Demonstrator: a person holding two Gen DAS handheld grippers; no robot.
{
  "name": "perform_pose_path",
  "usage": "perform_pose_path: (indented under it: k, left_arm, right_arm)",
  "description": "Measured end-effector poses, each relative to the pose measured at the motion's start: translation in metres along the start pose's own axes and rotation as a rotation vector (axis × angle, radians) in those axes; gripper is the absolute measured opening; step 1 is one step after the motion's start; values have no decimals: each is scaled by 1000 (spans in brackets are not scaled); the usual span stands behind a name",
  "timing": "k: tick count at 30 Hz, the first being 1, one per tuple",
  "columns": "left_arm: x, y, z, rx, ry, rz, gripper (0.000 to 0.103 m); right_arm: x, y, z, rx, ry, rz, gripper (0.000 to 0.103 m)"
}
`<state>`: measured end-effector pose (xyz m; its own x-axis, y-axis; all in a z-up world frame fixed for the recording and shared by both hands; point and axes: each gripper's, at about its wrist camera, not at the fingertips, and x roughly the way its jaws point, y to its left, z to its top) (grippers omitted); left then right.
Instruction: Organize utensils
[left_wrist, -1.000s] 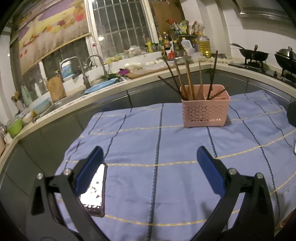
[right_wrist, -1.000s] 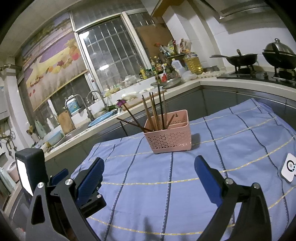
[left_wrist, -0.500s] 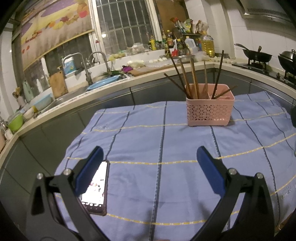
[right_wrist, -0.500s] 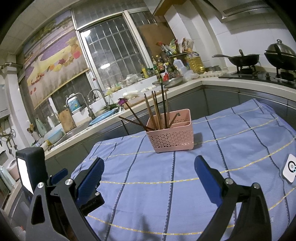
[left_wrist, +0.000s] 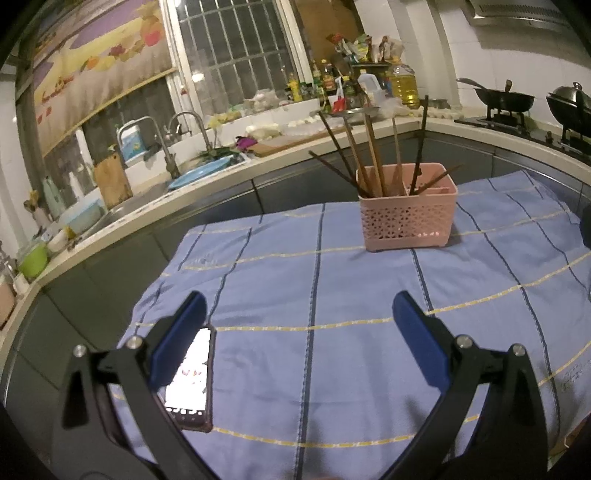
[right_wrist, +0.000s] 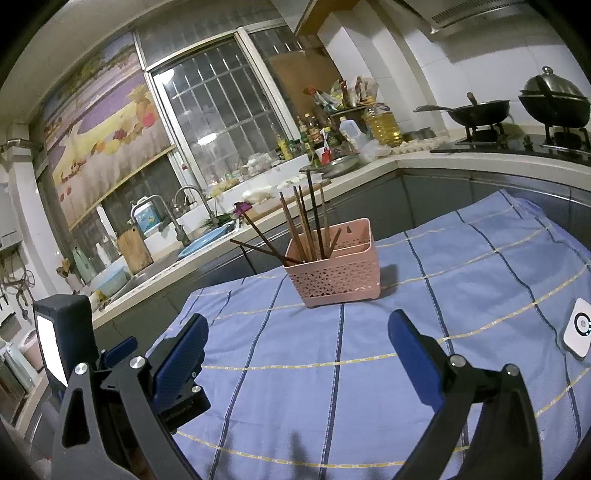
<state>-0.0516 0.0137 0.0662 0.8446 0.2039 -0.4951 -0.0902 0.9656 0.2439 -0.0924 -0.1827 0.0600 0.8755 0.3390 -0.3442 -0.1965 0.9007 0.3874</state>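
One basket (left_wrist: 408, 218), eight chopsticks (left_wrist: 373, 155)

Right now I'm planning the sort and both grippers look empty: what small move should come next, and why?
Probably ease the right gripper forward toward the pink basket. Its jaws stand open and empty, as do the left gripper's, and the chopsticks lean crossed and bunched at the basket's left end, so that is where sorting looks likely to begin.
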Motion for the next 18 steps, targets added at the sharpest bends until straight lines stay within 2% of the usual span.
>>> perform_pose_path:
  k: [18]
  left_arm:
    - [-2, -18, 6, 38, 0, 34, 97]
  right_arm:
    - [-7, -23, 1, 63, -5, 6, 96]
